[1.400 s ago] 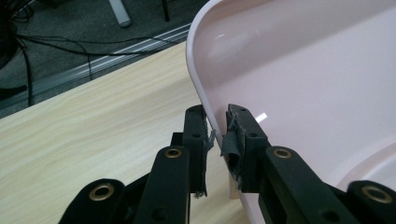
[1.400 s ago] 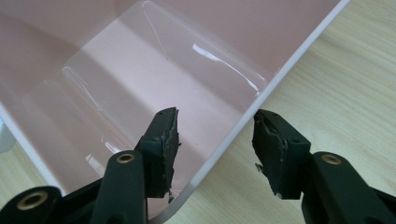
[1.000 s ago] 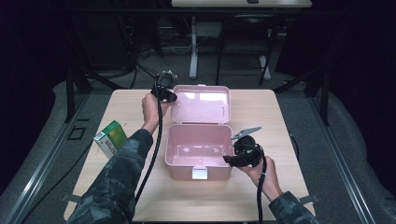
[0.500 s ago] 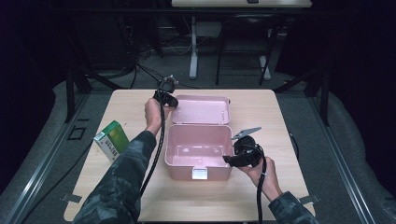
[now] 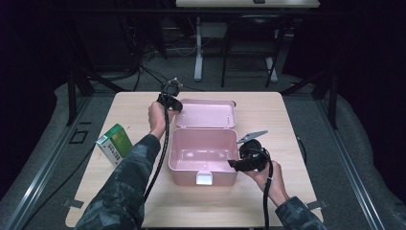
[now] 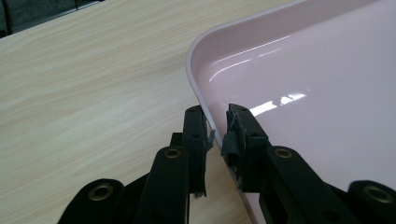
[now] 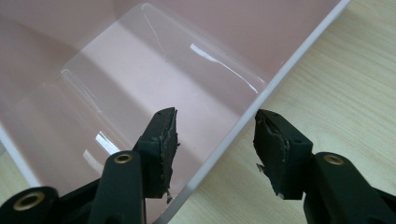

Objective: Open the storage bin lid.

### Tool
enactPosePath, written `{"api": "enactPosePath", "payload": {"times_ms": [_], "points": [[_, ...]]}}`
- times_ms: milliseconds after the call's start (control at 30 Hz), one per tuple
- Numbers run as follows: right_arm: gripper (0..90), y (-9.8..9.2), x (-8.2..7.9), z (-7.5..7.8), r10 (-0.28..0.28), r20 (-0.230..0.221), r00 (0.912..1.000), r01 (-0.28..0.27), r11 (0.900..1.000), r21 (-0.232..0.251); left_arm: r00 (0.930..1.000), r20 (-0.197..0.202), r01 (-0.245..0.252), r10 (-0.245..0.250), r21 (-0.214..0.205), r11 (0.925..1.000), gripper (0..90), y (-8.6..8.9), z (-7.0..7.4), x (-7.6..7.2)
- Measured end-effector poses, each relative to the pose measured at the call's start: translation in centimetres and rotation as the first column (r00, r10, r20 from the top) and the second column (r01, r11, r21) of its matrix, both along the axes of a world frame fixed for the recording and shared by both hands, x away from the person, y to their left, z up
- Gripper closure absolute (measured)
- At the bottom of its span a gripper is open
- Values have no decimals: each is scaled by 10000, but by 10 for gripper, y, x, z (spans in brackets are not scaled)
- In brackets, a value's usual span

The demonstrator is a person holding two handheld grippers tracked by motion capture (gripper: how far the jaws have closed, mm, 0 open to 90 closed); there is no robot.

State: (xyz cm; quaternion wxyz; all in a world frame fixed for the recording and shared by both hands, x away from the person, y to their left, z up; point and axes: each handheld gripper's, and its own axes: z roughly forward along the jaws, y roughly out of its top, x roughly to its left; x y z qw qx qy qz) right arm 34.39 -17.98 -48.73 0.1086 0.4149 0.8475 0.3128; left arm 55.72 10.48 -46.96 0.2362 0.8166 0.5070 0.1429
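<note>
At centre of the pale woodgrain surface (image 5: 287,120) in the high view sits a glossy pink plastic box (image 5: 203,160), hollow, its lid (image 5: 207,114) lying open at 12 o'clock. Left gripper view: left tongs (image 6: 217,133) clamp the lid's rounded rim. Right gripper view: right tongs (image 7: 215,140) straddle the box wall, apart; contact unclear.

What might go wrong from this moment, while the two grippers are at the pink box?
1. The left gripper is shut on only the thin rim at a corner of the open lid; the rim may slip out if the lid is swung.
2. The right gripper straddles the wall of the pink box with its jaws apart, so the box may slide.
3. The green carton lies near the table edge; the left forearm might push it off.
</note>
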Motion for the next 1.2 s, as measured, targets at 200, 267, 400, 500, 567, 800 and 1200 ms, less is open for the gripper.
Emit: {"api": "enactPosePath", "payload": {"times_ms": [200, 267, 400, 500, 567, 800, 1200], "points": [[489, -1, 1, 0, 40, -28, 10000, -39, 10000, 57, 10000, -54, -25, 26, 71, 10000, 775, 1, 0, 0], [489, -1, 1, 0, 24, -17, 10000, -24, 10000, 76, 10000, -23, 52, -51, 214, 9998, 763, 0, 0, 0], [489, 0, 1, 0, 10, 5, 10000, -10, 10000, 68, 9999, -16, 144, -144, 281, 9995, 653, 2, 4, 0], [487, -1, 1, 0, -14, 23, 10000, 14, 9999, 104, 9999, -16, 127, -127, 181, 9998, 531, 6, 7, -1], [488, -1, 1, 0, -43, 20, 10000, 42, 9999, 113, 9999, 39, 117, -118, 101, 9999, 462, 9, 11, -2], [473, 0, 1, -1, -72, -29, 10000, 73, 9999, 140, 9986, 229, 484, -480, -157, 9987, 282, 22, 32, -11], [415, -1, 0, 0, -47, -150, 9999, 53, 9994, 342, 9897, 286, 1410, -1406, -117, 9899, 102, 49, 68, -40]]}}
